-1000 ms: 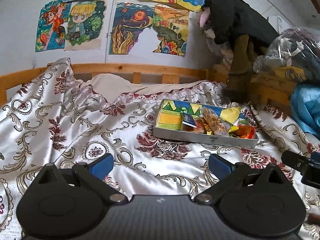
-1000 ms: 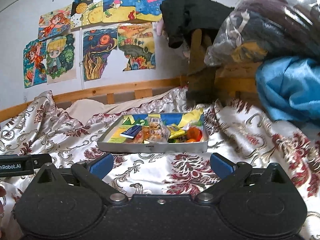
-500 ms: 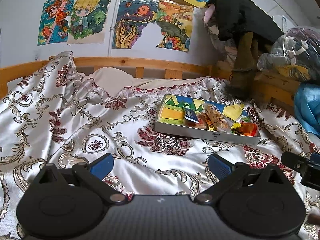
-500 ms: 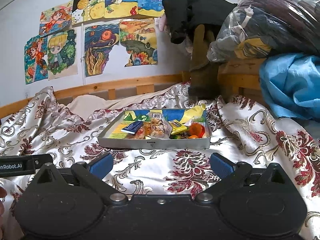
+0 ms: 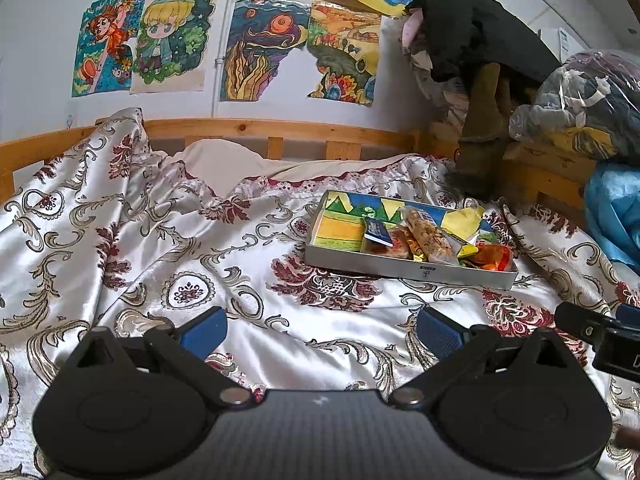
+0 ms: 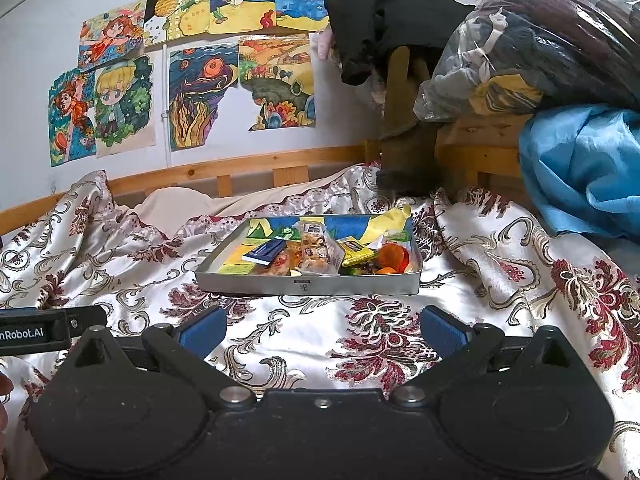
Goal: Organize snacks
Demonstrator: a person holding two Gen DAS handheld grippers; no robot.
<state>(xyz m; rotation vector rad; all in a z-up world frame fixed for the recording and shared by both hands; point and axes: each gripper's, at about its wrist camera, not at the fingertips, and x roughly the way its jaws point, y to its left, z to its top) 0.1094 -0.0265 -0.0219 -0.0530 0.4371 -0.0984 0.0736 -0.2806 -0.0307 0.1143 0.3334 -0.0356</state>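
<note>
The tray (image 6: 308,285) is a shallow rectangular metal box with low straight walls and a coloured drawing lining its floor. It rests on the bed, on a satin bedspread (image 5: 168,248) printed with scrollwork and dark red florals. The tray lies ahead of both grippers and well apart from them.

The snacks are piled toward the right half of the tray; the left half is bare lining.

- Blue packet (image 6: 265,251): flat, rectangular, probably card or stiff foil. Light and thin. Take it by a long edge.
- Clear bag of brown pieces (image 6: 318,251): crinkled film, soft and slippery, contents likely brittle. Grip the sealed end, with light pressure.
- Yellow sachet (image 6: 356,252): flat foil, light, flexible. Pinch a free corner.
- Orange wrapped items (image 6: 391,258): rounded, glossy. Whether these are fruit or wrapped sweets cannot be told from these views. Expect them to roll.

All items appear light. The wrappers overlap, so lifting one may drag its neighbour.

The bedspread is smooth, glossy and loosely creased over a soft base. The tray can tilt or slide if pressed on one wall.

The left gripper (image 5: 320,326) holds its jaws spread wide and empty above the bedspread. The right gripper (image 6: 322,326) does likewise, facing the tray's near wall.
</note>
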